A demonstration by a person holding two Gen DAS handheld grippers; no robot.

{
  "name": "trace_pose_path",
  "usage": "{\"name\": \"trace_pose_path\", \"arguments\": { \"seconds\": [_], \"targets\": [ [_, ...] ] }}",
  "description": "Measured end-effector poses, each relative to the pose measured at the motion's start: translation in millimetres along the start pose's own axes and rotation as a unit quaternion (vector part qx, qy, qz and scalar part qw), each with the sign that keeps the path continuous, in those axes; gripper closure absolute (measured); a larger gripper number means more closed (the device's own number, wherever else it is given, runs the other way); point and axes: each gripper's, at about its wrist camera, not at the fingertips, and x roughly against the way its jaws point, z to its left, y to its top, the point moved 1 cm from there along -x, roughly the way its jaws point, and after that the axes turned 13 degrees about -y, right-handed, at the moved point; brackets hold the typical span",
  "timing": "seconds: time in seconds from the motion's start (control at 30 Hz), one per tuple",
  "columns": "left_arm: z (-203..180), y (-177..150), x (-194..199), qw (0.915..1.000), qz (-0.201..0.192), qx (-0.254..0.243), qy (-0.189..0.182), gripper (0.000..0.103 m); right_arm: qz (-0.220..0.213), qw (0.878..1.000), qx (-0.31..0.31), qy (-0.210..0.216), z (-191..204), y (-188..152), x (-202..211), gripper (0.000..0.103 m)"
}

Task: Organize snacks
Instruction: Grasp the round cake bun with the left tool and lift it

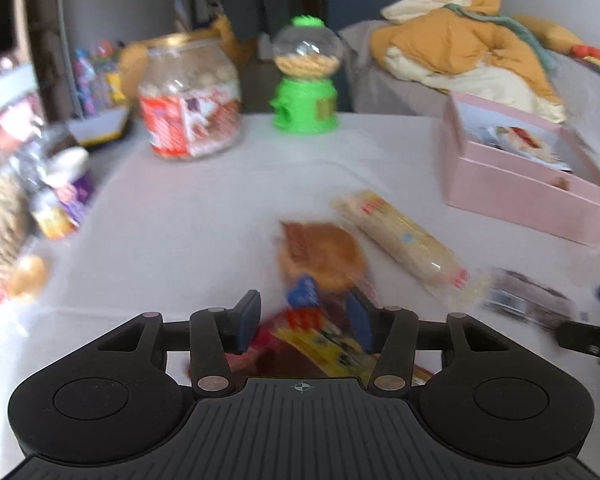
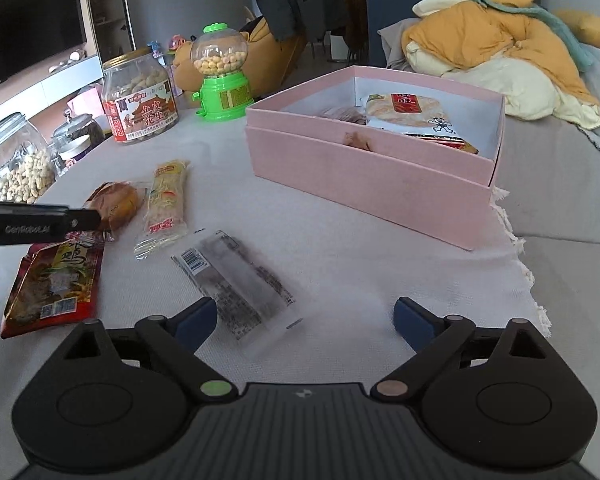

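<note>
My left gripper (image 1: pixel 304 320) hangs open low over a red and yellow snack packet (image 1: pixel 312 340), which lies flat on the white cloth between its blue pads; the view is blurred. Just beyond lie a round brown cake in clear wrap (image 1: pixel 320 256) and a long pale packet (image 1: pixel 400 236). My right gripper (image 2: pixel 306 320) stands wide open over a grey clear packet with a barcode (image 2: pixel 236 284), which lies near its left finger without the pads pressing it. The open pink box (image 2: pixel 364 176) sits farther right, with a rice cracker pack (image 2: pixel 408 112) and other snacks inside.
A peanut jar (image 2: pixel 140 100) and a green candy dispenser (image 2: pixel 222 80) stand at the table's far side. Glass jars (image 2: pixel 16 160) crowd the left edge. The cloth's fringed edge (image 2: pixel 520 260) runs along the right, beside a sofa with an orange jacket (image 2: pixel 500 52).
</note>
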Motion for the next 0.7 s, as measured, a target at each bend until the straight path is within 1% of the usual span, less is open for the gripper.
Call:
{"name": "trace_pose_path", "arguments": {
  "seconds": [0.03, 0.07, 0.13, 0.2, 0.23, 0.27, 0.3, 0.37, 0.43, 0.5, 0.57, 0.63, 0.7],
  "targets": [
    [-4.4, -2.9, -0.7, 0.9999, 0.002, -0.005, -0.016, 0.051, 0.0, 1.0, 0.0, 0.0, 0.0, 0.0, 0.1, 0.007],
    [-10.5, -5.7, -1.5, 0.9996, 0.002, -0.019, -0.023, 0.052, 0.0, 1.0, 0.0, 0.0, 0.1, 0.0, 0.0, 0.007],
    [-23.9, -9.8, -3.1, 0.9979, 0.0, -0.051, -0.039, 0.052, 0.0, 1.0, 0.001, 0.0, 0.4, -0.2, -0.2, 0.007],
    [-30.4, -12.5, -4.4, 0.9962, -0.003, -0.06, -0.063, 0.052, 0.0, 1.0, 0.002, -0.001, 1.2, -0.4, -0.3, 0.007],
    [-30.5, -12.9, -3.8, 0.9958, -0.006, -0.055, -0.073, 0.052, 0.0, 1.0, 0.002, -0.001, 1.3, -0.4, -0.3, 0.006],
    [-28.8, -13.2, -2.8, 0.9958, -0.009, -0.05, -0.076, 0.054, 0.0, 1.0, 0.002, -0.001, 1.4, -0.5, -0.4, 0.006],
    [-26.3, -13.3, -1.6, 0.9961, -0.012, -0.043, -0.076, 0.062, 0.0, 1.0, 0.002, -0.001, 1.4, -0.6, -0.4, 0.006],
    [-17.6, -12.7, 1.7, 0.9975, -0.018, -0.029, -0.062, 0.069, 0.0, 1.0, 0.002, -0.001, 1.5, -0.6, -0.3, 0.006],
    [-6.6, -12.4, 6.8, 0.9989, -0.025, -0.012, -0.038, 0.069, 0.0, 1.0, 0.002, -0.002, 1.6, -0.6, -0.3, 0.006],
    [2.9, -11.8, 10.6, 0.9994, -0.027, 0.003, -0.022, 0.07, 0.0, 1.0, 0.003, -0.002, 1.6, -0.8, -0.6, 0.005],
    [8.9, -9.7, 19.4, 0.9987, -0.036, 0.02, -0.031, 0.07, 0.0, 1.0, 0.004, -0.001, 1.4, -0.9, -1.1, 0.005],
    [16.8, -7.8, 36.8, 0.9954, -0.065, 0.049, -0.052, 0.07, 0.0, 1.0, 0.004, -0.001, 1.5, -1.0, -1.0, 0.005],
    [25.1, -3.4, 50.2, 0.9915, -0.087, 0.076, -0.06, 0.07, 0.0, 1.0, 0.004, -0.002, 1.7, -1.0, -1.0, 0.005]
  ]
}}
